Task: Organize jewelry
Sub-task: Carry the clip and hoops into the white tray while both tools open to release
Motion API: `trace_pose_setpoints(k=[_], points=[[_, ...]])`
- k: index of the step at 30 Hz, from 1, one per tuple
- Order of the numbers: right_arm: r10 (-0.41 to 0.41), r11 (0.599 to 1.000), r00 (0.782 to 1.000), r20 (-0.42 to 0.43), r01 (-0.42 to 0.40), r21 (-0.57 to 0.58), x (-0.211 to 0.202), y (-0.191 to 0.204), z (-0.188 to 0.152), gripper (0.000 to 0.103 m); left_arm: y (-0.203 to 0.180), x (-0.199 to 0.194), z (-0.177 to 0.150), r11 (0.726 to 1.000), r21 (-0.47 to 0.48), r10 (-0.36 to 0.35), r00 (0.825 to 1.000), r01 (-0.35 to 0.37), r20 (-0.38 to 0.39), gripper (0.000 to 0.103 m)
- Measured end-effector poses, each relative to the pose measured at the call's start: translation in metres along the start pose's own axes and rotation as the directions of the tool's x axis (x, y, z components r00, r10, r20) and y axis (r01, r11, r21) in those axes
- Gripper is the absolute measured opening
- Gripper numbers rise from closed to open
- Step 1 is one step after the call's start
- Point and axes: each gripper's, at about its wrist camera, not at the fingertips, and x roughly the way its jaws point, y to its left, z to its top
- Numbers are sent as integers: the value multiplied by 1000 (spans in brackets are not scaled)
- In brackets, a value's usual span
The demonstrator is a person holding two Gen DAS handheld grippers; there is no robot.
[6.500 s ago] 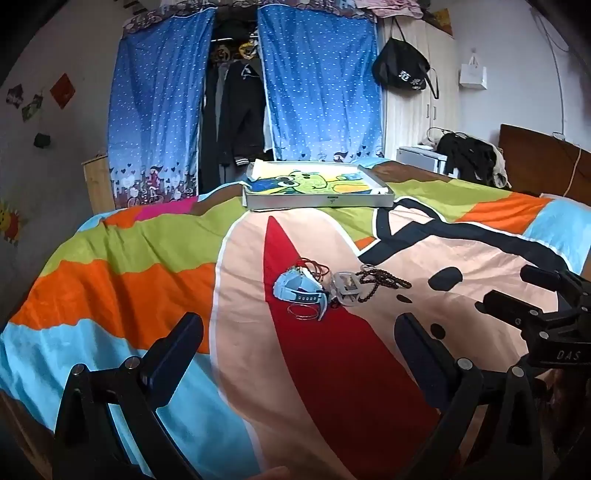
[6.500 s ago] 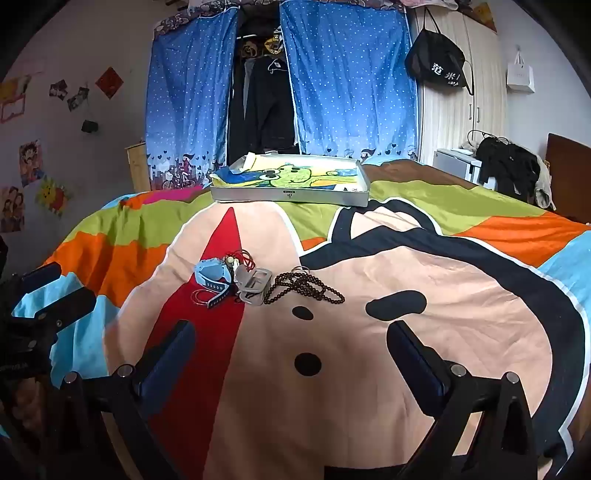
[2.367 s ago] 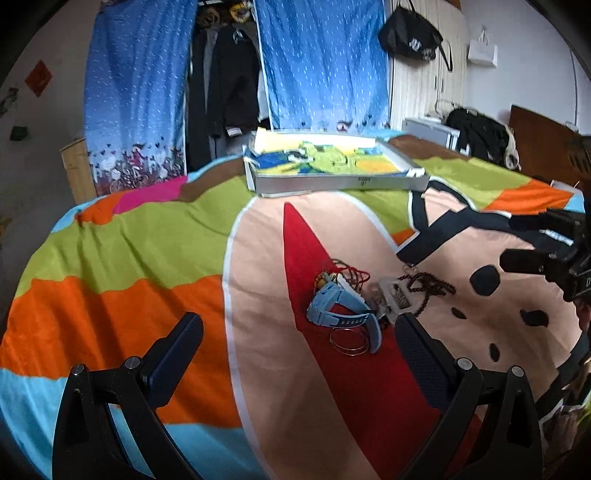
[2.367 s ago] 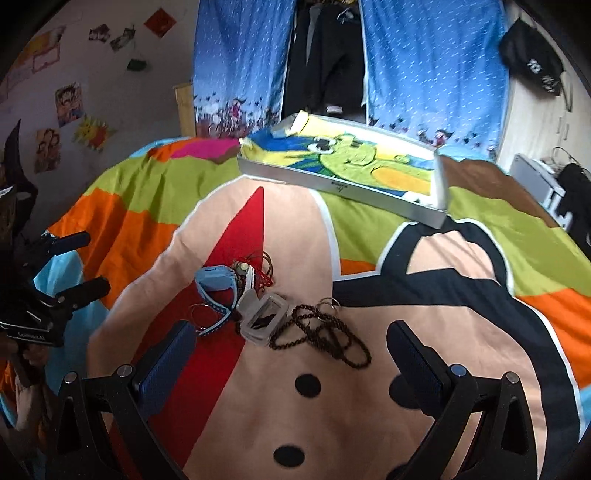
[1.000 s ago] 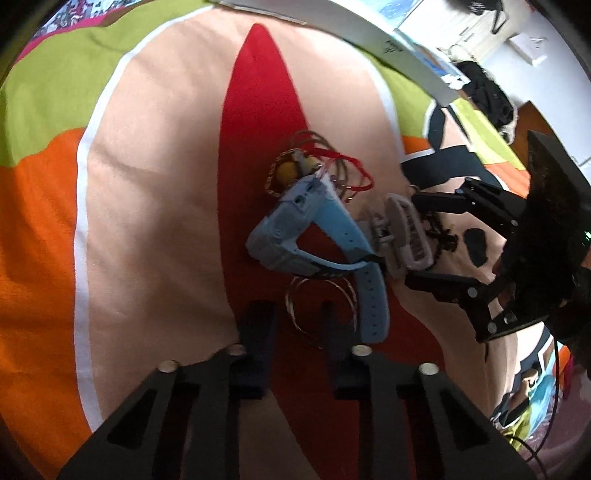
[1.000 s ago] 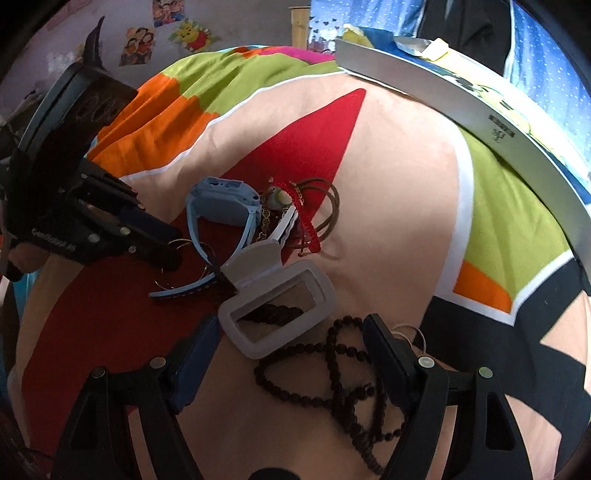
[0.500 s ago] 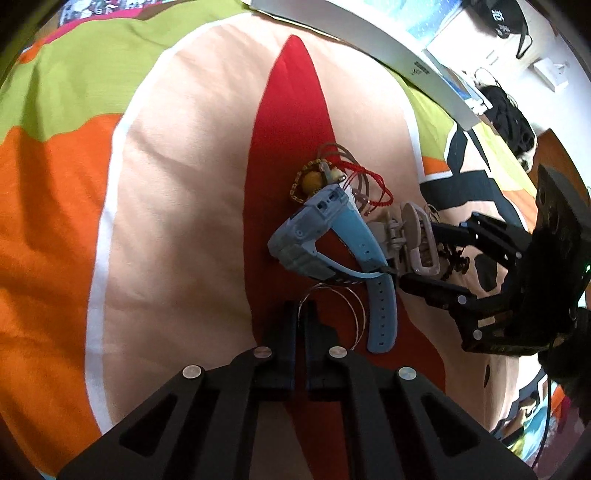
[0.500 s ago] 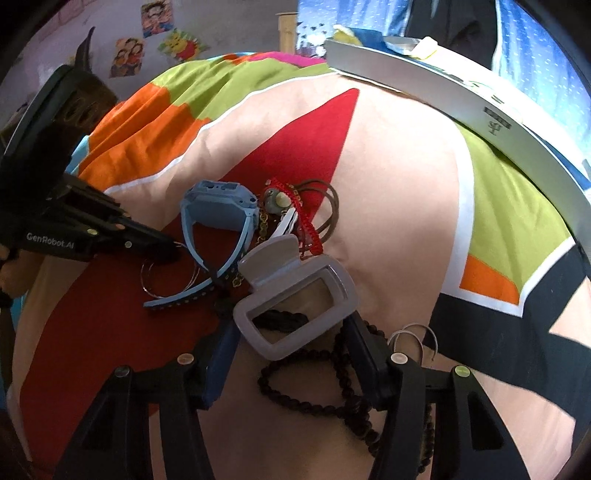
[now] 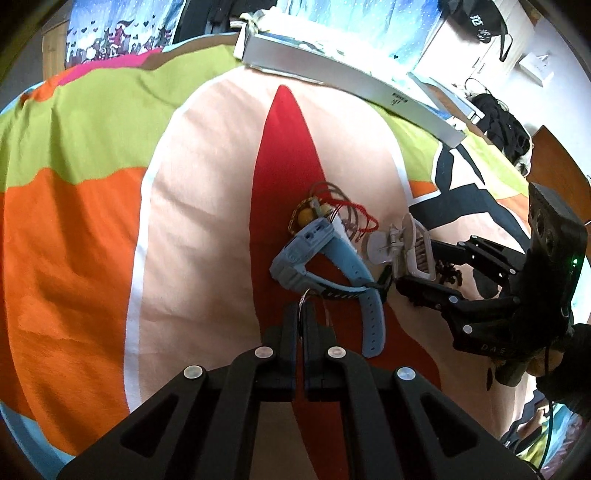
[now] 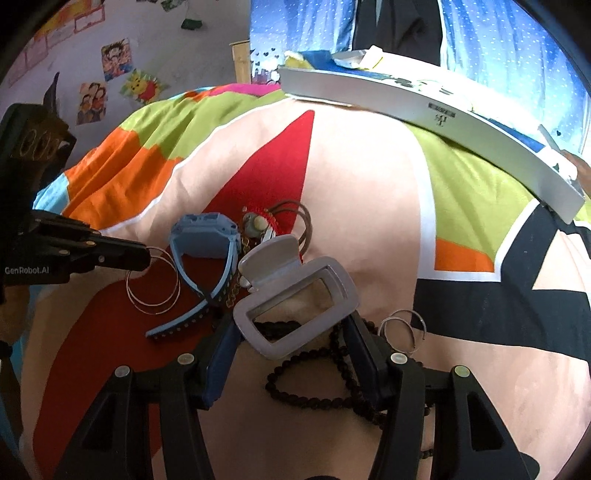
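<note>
Bedspread (image 10: 369, 192) holds the jewelry pile. Left gripper (image 9: 300, 314) pinched closed on thin wire hoops (image 10: 153, 284) beside blue watch (image 10: 205, 240); right gripper (image 10: 291, 332) partly closed — gripping grey hair claw (image 10: 295, 295), lifted over dark bead necklace (image 10: 332, 373).

Bed under colourful cartoon-print duvet (image 10: 369, 177). Behind: blue star-dotted curtains (image 10: 517, 48), dark hanging clothes (image 10: 399, 22). Pale wall with cartoon stickers (image 10: 114, 59). White wardrobe (image 9: 443, 40), black bag (image 9: 480, 22). Daylit.
</note>
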Motion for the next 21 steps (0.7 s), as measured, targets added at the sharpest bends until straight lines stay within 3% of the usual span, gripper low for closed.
trace_pose_setpoints(k=[9,21], points=[[1,999,997,81,-4,45,-16,1,10,55,-19,-16,20,998,68,-21,996,15,82,0],[-32,996,976,216,13,87,-50,-23,50,55,-26,-48,78,994,112,-42,981,21,187,0]])
